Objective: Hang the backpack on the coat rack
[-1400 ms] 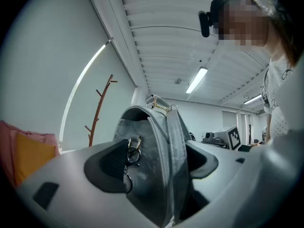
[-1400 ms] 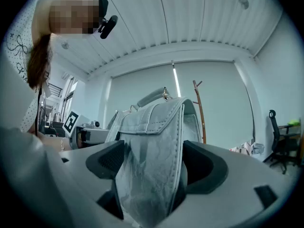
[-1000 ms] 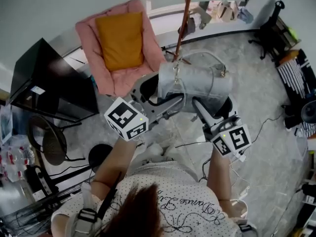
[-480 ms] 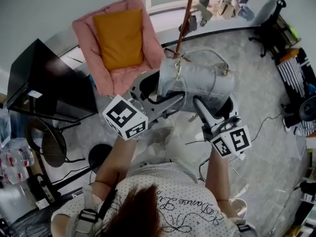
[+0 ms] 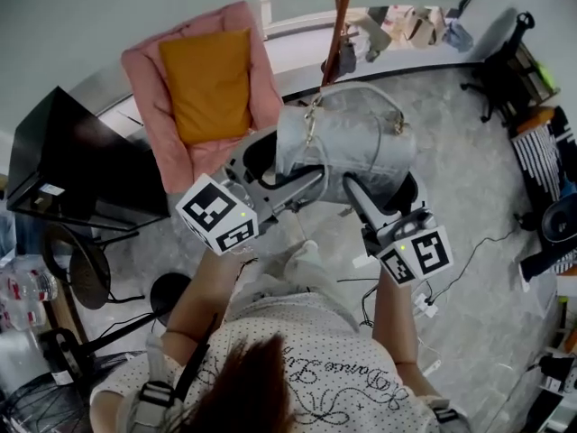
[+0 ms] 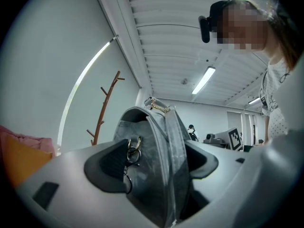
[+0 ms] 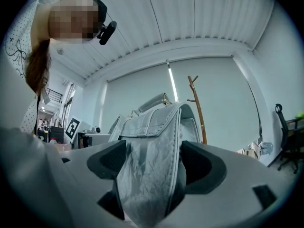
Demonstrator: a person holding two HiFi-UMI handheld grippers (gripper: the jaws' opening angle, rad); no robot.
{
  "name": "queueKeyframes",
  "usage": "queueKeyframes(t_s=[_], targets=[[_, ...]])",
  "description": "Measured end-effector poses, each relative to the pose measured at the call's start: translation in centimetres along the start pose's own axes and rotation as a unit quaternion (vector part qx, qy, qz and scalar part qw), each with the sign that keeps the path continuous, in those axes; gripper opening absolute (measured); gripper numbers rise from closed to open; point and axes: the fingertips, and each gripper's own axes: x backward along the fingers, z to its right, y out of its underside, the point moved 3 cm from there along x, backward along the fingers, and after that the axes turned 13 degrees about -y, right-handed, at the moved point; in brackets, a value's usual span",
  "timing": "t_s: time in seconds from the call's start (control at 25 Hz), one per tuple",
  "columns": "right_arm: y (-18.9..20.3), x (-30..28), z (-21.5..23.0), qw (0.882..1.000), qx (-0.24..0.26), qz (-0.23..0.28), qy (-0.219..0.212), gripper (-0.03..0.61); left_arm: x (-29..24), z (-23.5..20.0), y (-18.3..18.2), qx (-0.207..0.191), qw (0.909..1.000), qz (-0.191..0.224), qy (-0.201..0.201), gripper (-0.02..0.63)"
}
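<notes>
Looked down on a grey floor (image 5: 469, 206) cluttered at its edges, with a pink armchair (image 5: 144, 79) and its orange cushion (image 5: 206, 79) at the far left. Found the coat rack (image 5: 338, 25), a brown trunk with bare pegs, standing beyond the chair near the wall.

Held the backpack (image 5: 356, 142), grey and crinkled, raised off the floor between both grippers. Had it near the rack's trunk yet apart from it, on no peg. Gripped its left end with the left gripper (image 5: 284, 165), fingers (image 6: 107, 163) clamped on the fabric and a strap. Gripped its right end with the right gripper (image 5: 383, 188), fingers (image 7: 107, 160) pressed onto a fold of the side panel. Had the top handle (image 7: 151, 102) uppermost and free of both grippers. Noted small metal rings (image 6: 133, 148) dangling beside the left pad.

Judged the task about midway: pick-up and lift done, approach to the rack nearly so, hanging not yet done. Left to do, by that reading: bringing the handle above a peg, lowering the loop over it, then opening both pairs of fingers once the peg took the weight.
</notes>
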Motion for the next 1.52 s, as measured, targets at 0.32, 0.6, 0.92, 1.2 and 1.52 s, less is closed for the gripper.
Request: queueKeyframes(t_s=[0.32, 0.6, 0.92, 1.2, 1.52], targets=[[-2.1, 0.3, 7.0, 1.0, 0.012, 0.009, -0.016, 0.368, -6.8, 0.0, -1.2, -0.006, 0.9998, 0.01, -0.015, 0.342], [-1.9, -1.0, 10.4, 1.0, 0.001, 0.014, -0.019, 0.367, -10.1, -1.7, -1.4, -0.009, 0.9998, 0.004, -0.016, 0.342], [-1.2, -5.0, 15.6, 1.0, 0.003, 0.003, 0.001, 0.367, -15.0, -6.7, -1.0, 0.004, 1.0, 0.001, 0.0, 0.342], [-1.0, -12.1, 20.4, 1.0, 0.008, 0.001, 0.02, 0.367, -19.3, -14.5, -2.0, 0.005, 0.9998, 0.011, 0.016, 0.342], [-0.4, -19.7, 24.3, 0.999, 0.011, 0.004, 0.053, 0.368, -23.1, -22.8, -3.0, 0.01, 0.999, 0.015, 0.041, 0.342]])
